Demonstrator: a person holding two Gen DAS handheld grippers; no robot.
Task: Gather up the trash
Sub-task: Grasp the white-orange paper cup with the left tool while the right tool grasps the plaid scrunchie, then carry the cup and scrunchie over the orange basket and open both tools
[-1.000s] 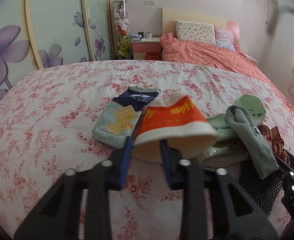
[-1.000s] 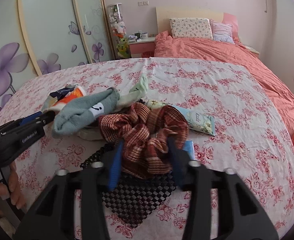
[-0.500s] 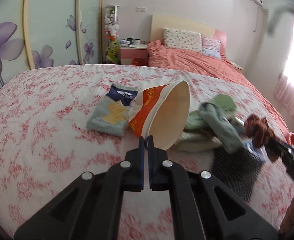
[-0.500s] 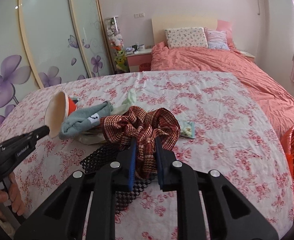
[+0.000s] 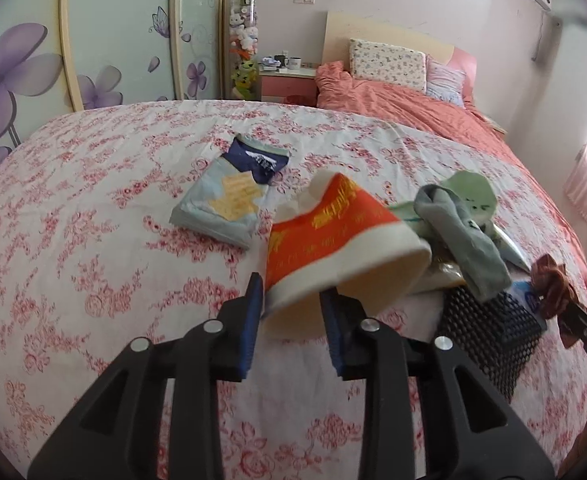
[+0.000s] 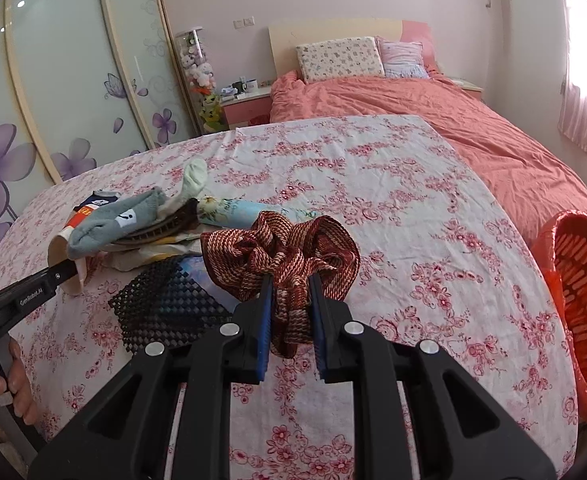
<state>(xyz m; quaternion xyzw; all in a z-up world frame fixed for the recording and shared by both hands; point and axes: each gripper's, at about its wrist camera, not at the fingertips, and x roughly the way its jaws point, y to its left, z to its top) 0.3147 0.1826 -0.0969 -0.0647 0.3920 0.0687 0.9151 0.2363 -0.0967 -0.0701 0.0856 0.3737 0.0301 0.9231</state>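
**Paper cup and scrunchie lifted off the floral worktop**

The left gripper (image 5: 291, 312) has its fingers parting, with the rim of an orange-and-white paper cup (image 5: 333, 236) between them; the cup lies tipped on its side, mouth toward the gripper, and I cannot tell whether the pads press on it. Just behind the cup on the rose-print cloth (image 5: 73, 220) sits a flat blue and yellow packet (image 5: 229, 196). To its right lies a heap: a grey sock (image 5: 461, 236) draped over a pale green sock (image 5: 473, 192), and under them a black mesh mat (image 5: 489, 332).

The right gripper (image 6: 291, 304) holds a maroon woven scrunchie (image 6: 281, 252) pinched between narrow fingers, its ruffles spreading above them, lifted clear of the cloth. Beyond it the same heap shows from the other side, with a light blue flowered wrapper (image 6: 233, 210) poking out beside the socks. At the right edge of the worktop stands an orange plastic basket (image 6: 577, 280), well apart from the heap. A hand (image 6: 1, 388) grips the left tool's handle at the lower left.
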